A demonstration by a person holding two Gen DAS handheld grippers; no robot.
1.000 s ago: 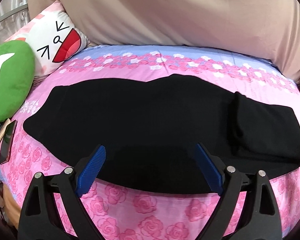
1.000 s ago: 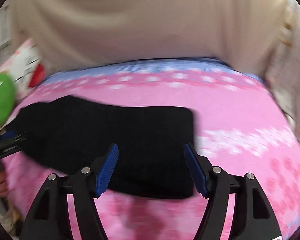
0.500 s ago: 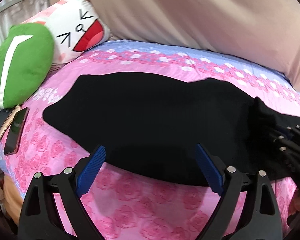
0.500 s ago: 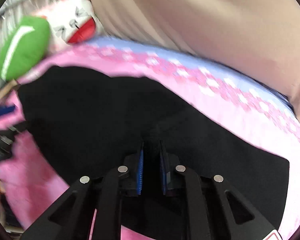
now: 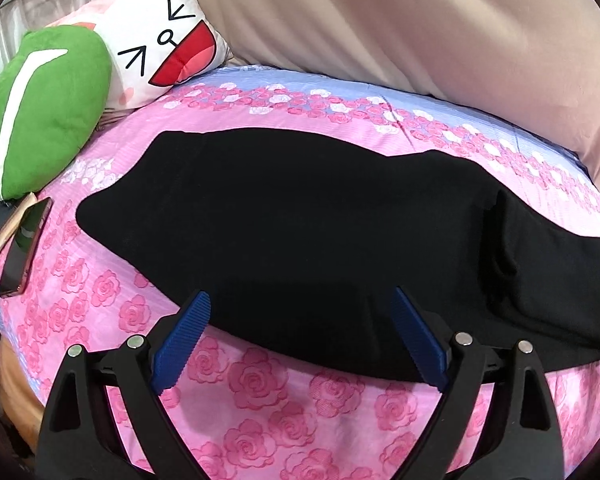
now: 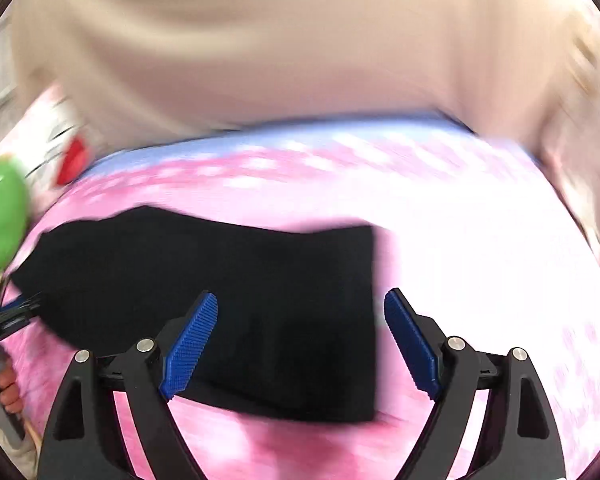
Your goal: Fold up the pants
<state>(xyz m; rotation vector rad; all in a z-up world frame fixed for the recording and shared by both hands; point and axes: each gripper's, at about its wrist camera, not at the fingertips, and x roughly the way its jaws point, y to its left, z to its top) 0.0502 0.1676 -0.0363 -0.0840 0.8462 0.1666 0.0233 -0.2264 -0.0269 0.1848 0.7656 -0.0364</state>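
Black soft pants [image 5: 320, 240], elongated slab

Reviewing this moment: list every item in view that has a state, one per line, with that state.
black pants: lying flat on the bed, right end doubled over, not gripped
left gripper: open, empty, at the pants' near edge
right gripper: open, empty, over the pants' right end; view blurred
phone: lying flat, screen dark
green pillow: propped against the cartoon-face pillow
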